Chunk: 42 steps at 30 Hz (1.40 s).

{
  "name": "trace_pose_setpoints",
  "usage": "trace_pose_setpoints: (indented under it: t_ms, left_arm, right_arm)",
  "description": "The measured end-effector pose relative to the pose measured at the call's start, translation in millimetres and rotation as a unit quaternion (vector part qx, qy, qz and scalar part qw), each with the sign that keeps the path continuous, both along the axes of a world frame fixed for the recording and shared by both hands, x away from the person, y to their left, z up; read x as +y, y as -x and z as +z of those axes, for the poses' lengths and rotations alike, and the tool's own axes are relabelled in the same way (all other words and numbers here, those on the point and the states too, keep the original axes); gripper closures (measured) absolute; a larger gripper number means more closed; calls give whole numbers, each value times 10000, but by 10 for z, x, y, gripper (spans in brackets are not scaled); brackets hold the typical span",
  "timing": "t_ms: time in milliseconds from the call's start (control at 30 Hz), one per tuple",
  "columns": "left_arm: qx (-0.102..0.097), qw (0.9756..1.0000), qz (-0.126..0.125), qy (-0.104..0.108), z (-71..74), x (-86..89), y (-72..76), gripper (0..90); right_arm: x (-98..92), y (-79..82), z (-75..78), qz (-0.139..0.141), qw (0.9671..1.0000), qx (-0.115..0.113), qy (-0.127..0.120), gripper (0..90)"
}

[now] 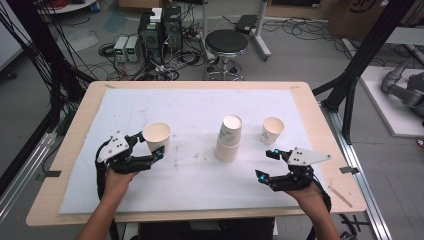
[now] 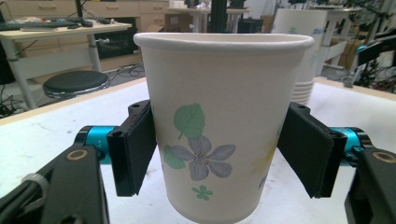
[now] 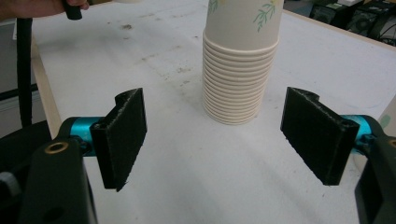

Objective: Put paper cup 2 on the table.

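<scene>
A paper cup (image 1: 157, 134) printed with a blue flower and green leaves (image 2: 219, 93) stands upright between the jaws of my left gripper (image 1: 151, 145) (image 2: 219, 149). Both pads press on its sides, so the gripper is shut on it. Whether the cup's base touches the mat I cannot tell. A tall stack of nested paper cups (image 1: 228, 142) (image 3: 238, 70) stands at the middle of the mat. My right gripper (image 1: 264, 164) (image 3: 219, 140) is open near the front right, with its jaws facing the stack from a short distance and nothing between them.
A single paper cup (image 1: 272, 130) stands right of the stack. A white mat (image 1: 190, 175) covers the wooden table (image 1: 75, 145). Beyond the far edge are a black stool (image 1: 226, 45) and computer boxes (image 1: 160, 30) with cables on the floor.
</scene>
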<state>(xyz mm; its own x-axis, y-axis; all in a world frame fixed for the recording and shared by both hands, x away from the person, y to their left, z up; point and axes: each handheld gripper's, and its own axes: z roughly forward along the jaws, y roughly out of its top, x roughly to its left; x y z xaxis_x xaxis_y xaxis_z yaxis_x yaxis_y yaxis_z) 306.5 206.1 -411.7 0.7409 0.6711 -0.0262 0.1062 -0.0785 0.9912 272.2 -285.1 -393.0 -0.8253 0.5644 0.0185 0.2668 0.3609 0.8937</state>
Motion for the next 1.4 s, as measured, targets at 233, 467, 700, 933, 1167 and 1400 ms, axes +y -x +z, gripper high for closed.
trace_pose_setpoints:
  t_ms: [233, 467, 700, 933, 1167, 1400]
  left_arm:
    - [19, 9997, 199, -160, -17, 11, -228, 298]
    - [393, 9978, 441, -294, -165, 8, -425, 299]
    - [852, 9913, 773, -642, -289, -32, -530, 302]
    - [1257, 9835, 943, -899, -379, -50, -580, 305]
    - [1385, 9788, 1031, -1105, -366, -38, -532, 310]
    - [1433, 9765, 1077, -1198, -387, -3, -450, 314]
  right_arm:
    - [22, -3, 19, 37, 10000, -35, -3, 233]
    - [43, -17, 4, 59, 10000, -29, 47, 233]
    - [40, -15, -6, 68, 10000, -7, 47, 233]
    - [37, -12, -7, 56, 10000, -13, 61, 233]
    - [29, -10, -8, 52, 10000, -16, 71, 233]
    - [28, -2, -1, 51, 10000, -10, 70, 233]
